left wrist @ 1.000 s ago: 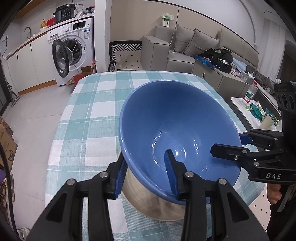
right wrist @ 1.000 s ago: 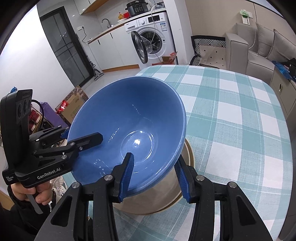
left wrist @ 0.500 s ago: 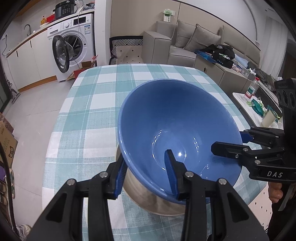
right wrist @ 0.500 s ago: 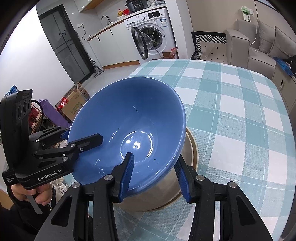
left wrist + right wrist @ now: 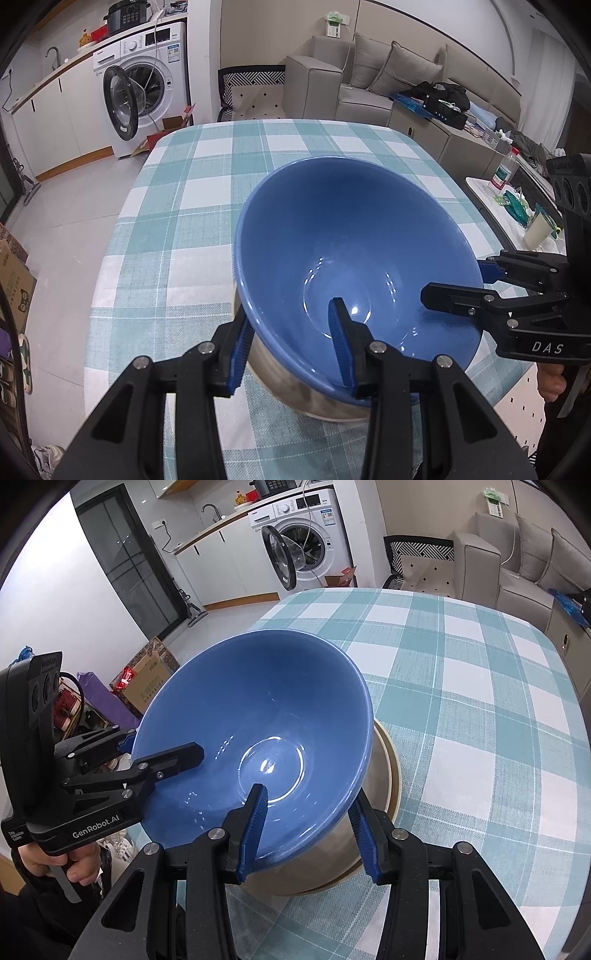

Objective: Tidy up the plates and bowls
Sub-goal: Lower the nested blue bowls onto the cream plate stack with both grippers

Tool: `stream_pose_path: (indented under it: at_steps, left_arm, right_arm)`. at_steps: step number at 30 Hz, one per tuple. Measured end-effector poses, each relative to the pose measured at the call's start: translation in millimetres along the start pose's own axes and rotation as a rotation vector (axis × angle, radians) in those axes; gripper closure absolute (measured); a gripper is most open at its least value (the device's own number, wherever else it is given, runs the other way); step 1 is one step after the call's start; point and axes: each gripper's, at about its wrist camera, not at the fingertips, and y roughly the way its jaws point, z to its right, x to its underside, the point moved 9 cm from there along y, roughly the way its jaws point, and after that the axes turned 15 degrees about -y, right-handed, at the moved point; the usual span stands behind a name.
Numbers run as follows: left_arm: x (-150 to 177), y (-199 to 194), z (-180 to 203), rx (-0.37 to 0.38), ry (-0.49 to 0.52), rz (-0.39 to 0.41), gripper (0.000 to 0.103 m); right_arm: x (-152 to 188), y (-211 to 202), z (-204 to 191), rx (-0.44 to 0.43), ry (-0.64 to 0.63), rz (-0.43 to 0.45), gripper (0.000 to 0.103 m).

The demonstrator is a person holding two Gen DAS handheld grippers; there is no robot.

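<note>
A large blue bowl [image 5: 354, 251] [image 5: 255, 720] is held by both grippers over a beige bowl [image 5: 306, 391] [image 5: 380, 775] that stands on the checked tablecloth. My left gripper [image 5: 291, 350] is shut on the blue bowl's near rim, one finger inside, one outside. My right gripper [image 5: 306, 827] is shut on the opposite rim the same way. Each gripper shows in the other's view: the right one [image 5: 480, 280], the left one [image 5: 147, 753]. The blue bowl sits tilted, partly inside the beige bowl.
The table with its teal-and-white checked cloth [image 5: 207, 192] [image 5: 480, 686] stretches ahead. A washing machine [image 5: 144, 96] with an open door, a grey sofa [image 5: 369, 85], a side table with a bottle [image 5: 502, 170] and cardboard boxes [image 5: 147, 679] stand around.
Both grippers have kept their hold on the blue bowl. The bowl has sunk a little lower toward the beige bowl, and the views have shifted slightly.
</note>
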Motion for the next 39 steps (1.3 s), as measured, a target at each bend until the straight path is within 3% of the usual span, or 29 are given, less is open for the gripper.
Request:
stream_pose_path:
  at_steps: [14, 35, 39]
  left_arm:
    - [0.9, 6.4, -2.7, 0.015, -0.002, -0.023, 0.064]
    - [0.4, 5.4, 0.4, 0.030, 0.010, -0.016, 0.055]
    - [-0.1, 2.6, 2.8, 0.048, 0.023, -0.002, 0.045]
  right_arm:
    - [-1.7, -1.7, 1.8, 0.010, 0.003, -0.006, 0.056]
    - [0.5, -2.1, -0.8, 0.012, -0.010, -0.005, 0.053]
    - [-0.7, -3.5, -2.0, 0.014, -0.014, 0.006, 0.039]
